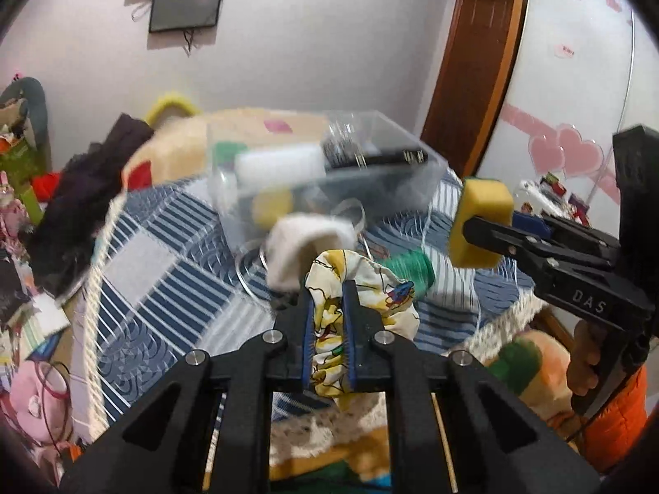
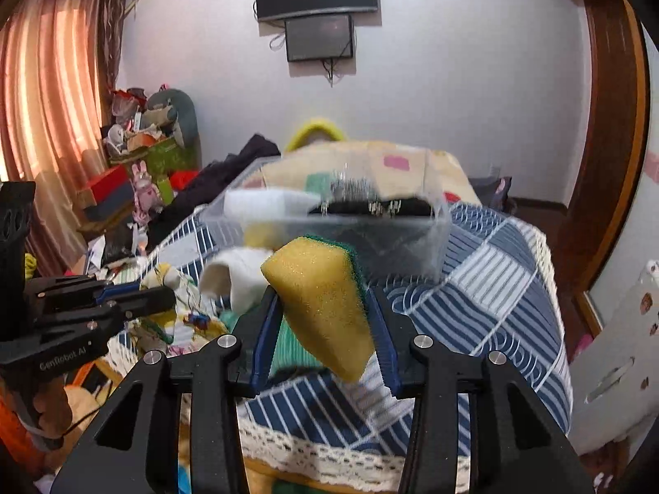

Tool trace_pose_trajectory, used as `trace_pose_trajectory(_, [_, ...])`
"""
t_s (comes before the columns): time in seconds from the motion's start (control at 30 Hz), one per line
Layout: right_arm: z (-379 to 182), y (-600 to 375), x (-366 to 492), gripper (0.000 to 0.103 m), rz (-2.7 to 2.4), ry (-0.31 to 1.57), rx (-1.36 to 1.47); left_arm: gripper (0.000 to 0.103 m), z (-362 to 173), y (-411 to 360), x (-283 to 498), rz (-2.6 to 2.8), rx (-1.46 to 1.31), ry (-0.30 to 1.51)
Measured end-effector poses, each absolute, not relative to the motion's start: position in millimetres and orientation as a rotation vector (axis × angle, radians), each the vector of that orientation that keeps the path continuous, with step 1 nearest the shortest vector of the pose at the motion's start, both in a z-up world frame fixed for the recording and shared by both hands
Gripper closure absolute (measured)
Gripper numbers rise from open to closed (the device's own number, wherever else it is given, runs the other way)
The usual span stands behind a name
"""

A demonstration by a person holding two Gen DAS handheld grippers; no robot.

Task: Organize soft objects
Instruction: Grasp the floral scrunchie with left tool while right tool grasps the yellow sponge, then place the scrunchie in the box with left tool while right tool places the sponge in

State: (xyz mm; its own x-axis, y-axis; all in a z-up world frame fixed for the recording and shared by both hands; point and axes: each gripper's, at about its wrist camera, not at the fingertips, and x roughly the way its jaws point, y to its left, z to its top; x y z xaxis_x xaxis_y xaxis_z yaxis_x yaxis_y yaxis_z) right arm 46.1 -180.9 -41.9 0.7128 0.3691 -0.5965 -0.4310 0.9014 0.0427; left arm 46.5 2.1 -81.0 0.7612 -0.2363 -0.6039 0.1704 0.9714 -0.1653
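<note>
- Left gripper (image 1: 328,313) nearest the lens, its blue-padded jaws pinching a cream printed cloth (image 1: 362,288) with cartoon pattern; cloth bunches up between the jaws and spills out right of them.
- Right gripper (image 2: 325,308) pinching a yellow sponge (image 2: 321,304) with a green scouring layer on its far side; sponge tilted, held above the tabletop (image 2: 494,288).
- From the left wrist view the same sponge sits at right, clamped between the right gripper's black fingers, clear of the surface.
- Tabletop covered with a blue-and-white striped patchwork cloth with lace fringe at the near edge.
- Clear plastic box (image 1: 329,164) stands on the tabletop beyond both grippers; blurred, inside it a white roll-like item (image 1: 280,164), something yellow (image 1: 272,206) and a dark brush-like thing (image 1: 370,152).
- White fuzzy piece (image 1: 304,243) curls just beyond the printed cloth, near the box front.
- Green knitted item (image 1: 412,267) lies on the tabletop just right of the printed cloth.
- Metal wire ring (image 1: 251,263) lies on the tabletop beside the white piece.
- Wall with two dark screens (image 2: 317,12) behind.
</note>
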Motion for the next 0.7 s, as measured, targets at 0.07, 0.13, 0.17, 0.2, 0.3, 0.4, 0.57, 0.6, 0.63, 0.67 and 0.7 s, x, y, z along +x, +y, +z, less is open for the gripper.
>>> trace_pose_trajectory(0.07, [-36.0,-180.8,48.2,0.064,0.441,0.614,-0.100,0.092,-70.1,6.4,51.2,-0.205,-0.106,0.639])
trace_pose_trajectory(0.13, [-29.1,-180.1,51.0,0.064,0.438,0.590,-0.095,0.092,-60.1,10.5,55.7,-0.191,-0.113,0.612])
trace_pose_trajectory(0.17, [-26.0,-179.9,52.4,0.064,0.436,0.579,-0.094,0.092,-53.8,14.4,58.8,-0.184,-0.121,0.593])
trace_pose_trajectory(0.2, [-22.0,-179.9,54.7,0.064,0.432,0.563,-0.093,0.091,-50.4,16.4,60.3,-0.186,-0.129,0.585])
trace_pose_trajectory(0.3, [-13.6,-179.4,60.4,0.064,0.427,0.534,-0.089,0.091,-35.8,24.3,67.1,-0.204,-0.171,0.552])
trace_pose_trajectory(0.4, [-4.6,-178.8,67.1,0.064,0.414,0.498,-0.094,0.091,-23.7,29.0,74.4,-0.188,-0.173,0.513])
trace_pose_trajectory(0.57, [0.7,-176.8,80.1,0.064,0.403,0.466,-0.080,0.091,-11.8,32.1,92.0,-0.145,-0.158,0.469])
trace_pose_trajectory(0.6, [0.9,-176.0,83.3,0.064,0.401,0.463,-0.077,0.091,-10.3,32.9,96.7,-0.139,-0.159,0.465])
trace_pose_trajectory(0.63, [1.0,-175.1,86.6,0.064,0.395,0.460,-0.077,0.091,-9.5,33.9,101.1,-0.134,-0.161,0.463])
trace_pose_trajectory(0.67, [1.3,-174.5,88.9,0.064,0.391,0.458,-0.077,0.091,-8.1,35.1,106.9,-0.130,-0.164,0.460])
trace_pose_trajectory(0.7, [1.5,-173.9,93.5,0.064,0.386,0.454,-0.075,0.091,-7.3,36.5,112.9,-0.125,-0.169,0.457])
